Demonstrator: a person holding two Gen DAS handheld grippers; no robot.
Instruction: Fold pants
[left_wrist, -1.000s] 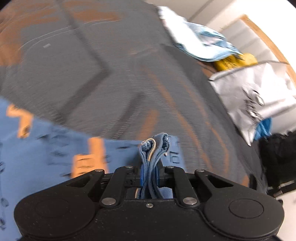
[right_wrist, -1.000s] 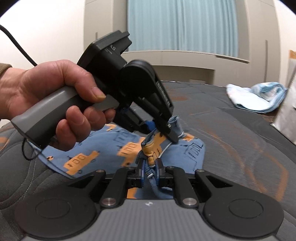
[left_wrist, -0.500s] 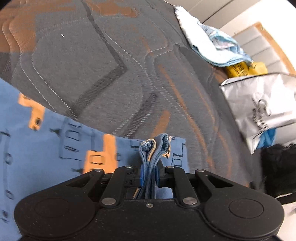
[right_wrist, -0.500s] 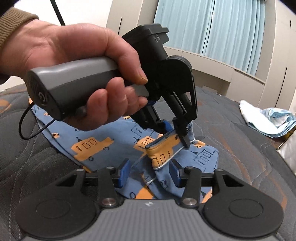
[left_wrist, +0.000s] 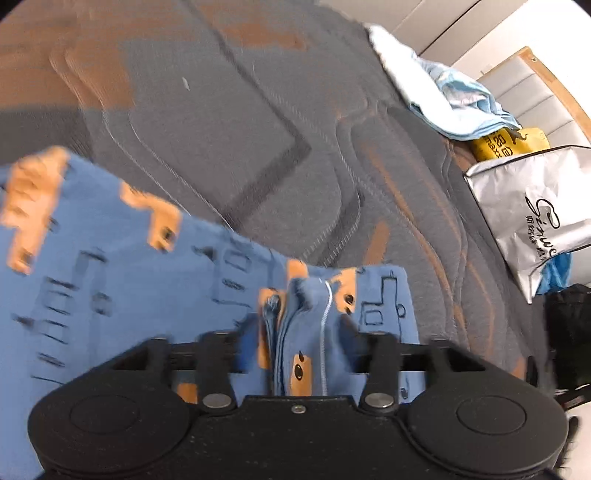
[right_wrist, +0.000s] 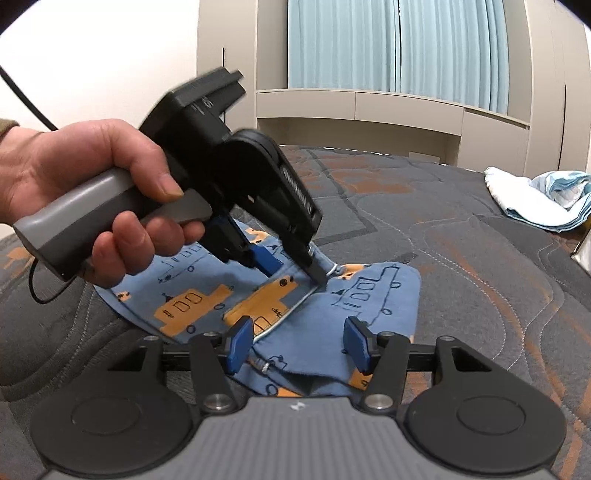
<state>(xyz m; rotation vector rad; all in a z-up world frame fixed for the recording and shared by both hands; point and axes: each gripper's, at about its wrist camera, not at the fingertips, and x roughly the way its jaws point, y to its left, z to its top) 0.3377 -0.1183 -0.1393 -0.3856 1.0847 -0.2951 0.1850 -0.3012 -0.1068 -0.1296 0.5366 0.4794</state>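
Blue pants printed with orange vehicles lie folded on the dark quilted mattress. A hand holds my left gripper, tilted down onto the folded hem. Its jaws are opening, and the hem stands loose between them. In the left wrist view that bunched hem sits between the spread fingers of the left gripper without being pressed. My right gripper is low at the near edge of the pants. Its jaws are opening too, and its blue pads stand clear of the cloth lying under them.
A pile of light blue and white clothes lies at the far right of the mattress. Beside the bed stand a silver bag, a yellow package and something black. Cupboards and a curtain rise behind.
Both grippers were shut on bunched pants fabric. First the right, then the left has let go, and the cloth has sunk onto the mattress. The left gripper has shifted sideways.
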